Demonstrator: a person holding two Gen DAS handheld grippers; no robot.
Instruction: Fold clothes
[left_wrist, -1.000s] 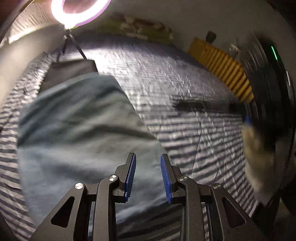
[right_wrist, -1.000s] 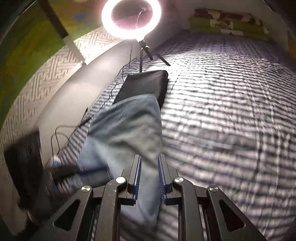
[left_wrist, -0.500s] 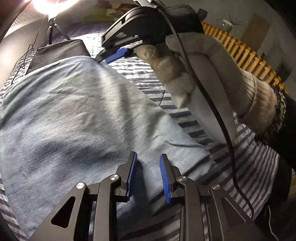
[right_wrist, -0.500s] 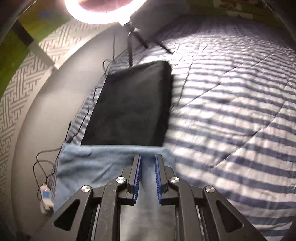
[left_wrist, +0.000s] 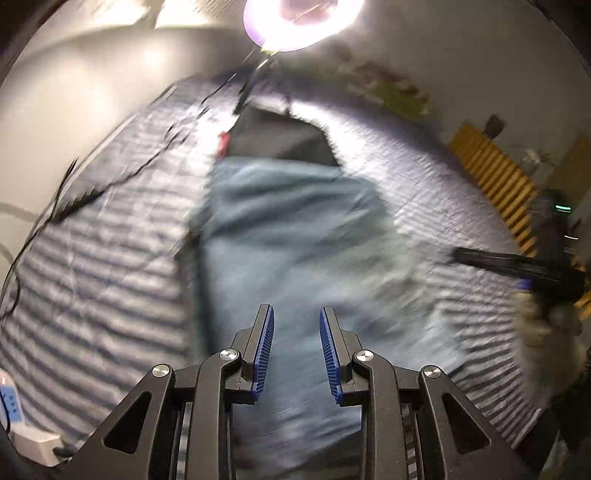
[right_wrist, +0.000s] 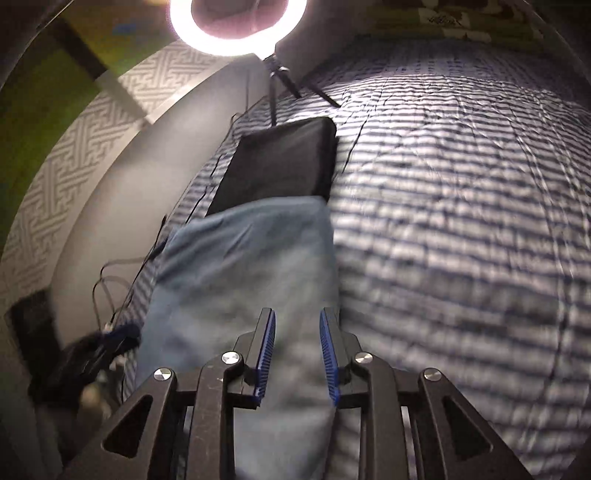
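A light blue garment lies flat and long on the striped bedspread. Its far end overlaps a folded black garment. My left gripper hovers over the near part of the blue cloth, jaws apart and nothing between them. The right wrist view has the same blue garment under my right gripper, near the cloth's right edge. Its jaws are opening and no cloth sits between the pads. The right gripper, in a gloved hand, is blurred at the left wrist view's right edge.
A ring light on a tripod stands at the head of the bed beyond the black garment. Cables trail along the bed's left side beside a grey wall panel. A white power strip lies at the near left. A yellow slatted frame stands at the far right.
The gloved hand with the right gripper has left the middle of the left wrist view for its right edge. The right gripper has drawn back from the black garment, jaws wider. The left view has swung sideways.
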